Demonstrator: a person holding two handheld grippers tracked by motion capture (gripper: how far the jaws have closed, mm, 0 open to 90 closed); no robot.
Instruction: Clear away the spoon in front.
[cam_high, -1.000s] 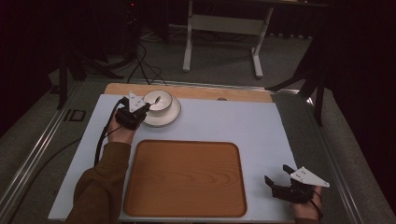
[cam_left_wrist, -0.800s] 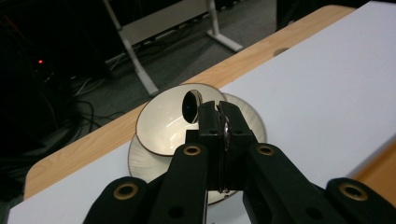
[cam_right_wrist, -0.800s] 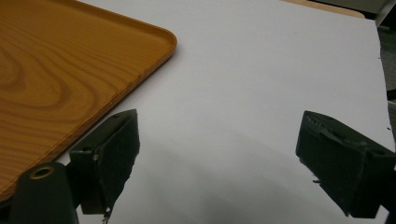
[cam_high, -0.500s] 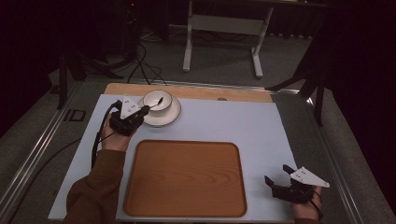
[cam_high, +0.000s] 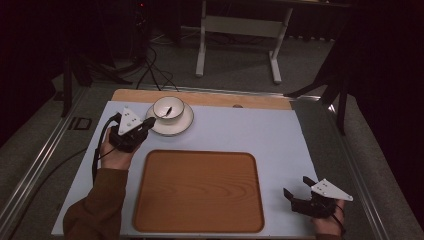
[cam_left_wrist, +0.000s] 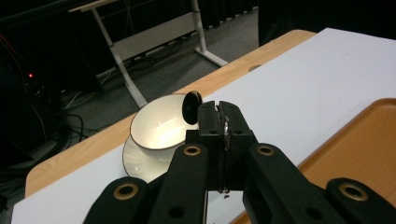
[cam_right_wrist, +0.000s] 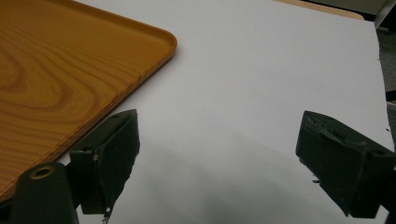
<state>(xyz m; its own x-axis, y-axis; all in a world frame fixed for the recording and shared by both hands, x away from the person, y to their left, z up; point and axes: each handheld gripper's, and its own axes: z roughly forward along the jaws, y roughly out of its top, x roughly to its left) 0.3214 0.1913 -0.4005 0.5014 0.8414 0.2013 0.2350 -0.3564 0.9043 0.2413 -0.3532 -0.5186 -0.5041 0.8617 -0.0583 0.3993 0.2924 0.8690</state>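
A white bowl (cam_high: 168, 108) stands on a white saucer (cam_high: 172, 127) at the far left of the table. My left gripper (cam_high: 149, 123) sits at the saucer's near-left rim, shut on the thin handle of a dark spoon (cam_left_wrist: 192, 106). The spoon's round head hangs over the bowl (cam_left_wrist: 156, 127) and shows as a dark mark inside it (cam_high: 167, 111). Its handle is a thin silver edge between the closed jaws of the left gripper (cam_left_wrist: 221, 122). My right gripper (cam_high: 297, 187) rests open and holding nothing on the white mat at the near right, just right of the wooden tray (cam_high: 200, 190).
The wooden tray (cam_right_wrist: 56, 79) lies empty at the near middle of the white mat (cam_high: 260, 135). A wooden strip (cam_high: 210, 98) runs along the table's far edge. Beyond the table are a white stand (cam_high: 237, 30), floor cables and dark surroundings.
My left gripper has drawn back a little toward the near left, away from the bowl. The right gripper has not moved.
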